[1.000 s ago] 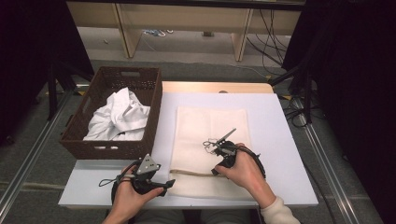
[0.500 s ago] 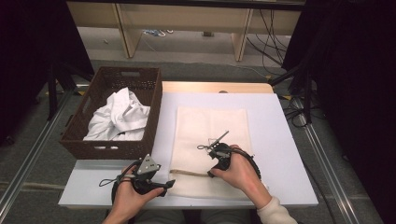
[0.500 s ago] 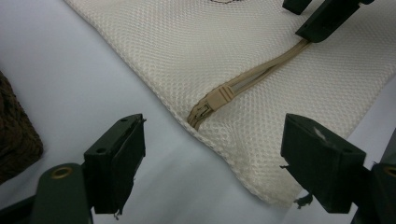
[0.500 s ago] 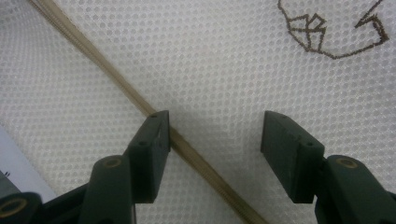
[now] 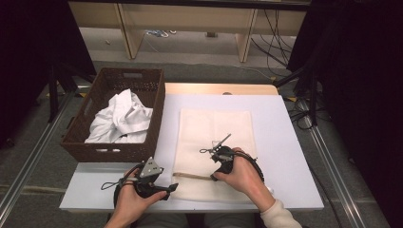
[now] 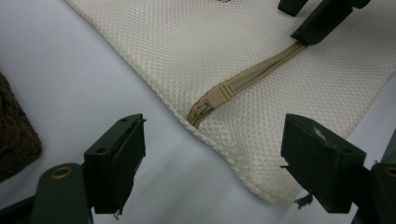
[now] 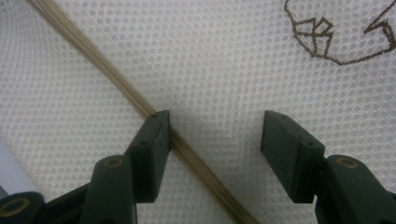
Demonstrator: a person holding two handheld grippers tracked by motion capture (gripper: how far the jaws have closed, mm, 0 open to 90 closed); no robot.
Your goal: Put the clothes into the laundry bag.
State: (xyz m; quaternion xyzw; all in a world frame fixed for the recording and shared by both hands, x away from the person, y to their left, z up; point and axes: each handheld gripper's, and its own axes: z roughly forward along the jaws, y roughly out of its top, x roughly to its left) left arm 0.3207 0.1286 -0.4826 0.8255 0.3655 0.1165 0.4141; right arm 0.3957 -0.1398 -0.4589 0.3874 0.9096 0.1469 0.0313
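Change: right tool [image 5: 215, 176] has been brought back down the mesh bag [image 5: 214, 133] onto the zipper [image 7: 140, 105], jaws spread.
Left tool [image 5: 172, 188]: spread, aimed at the zipper pull [image 6: 219, 94].
Meaning: unzipping is judged imminent.

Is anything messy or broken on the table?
Nothing looks broken. The cream mesh bag lies flat and fairly straight on the white table, its zipper closed up to the slider. The one untidy thing is the white cloth, crumpled in a heap inside the brown basket rather than folded.
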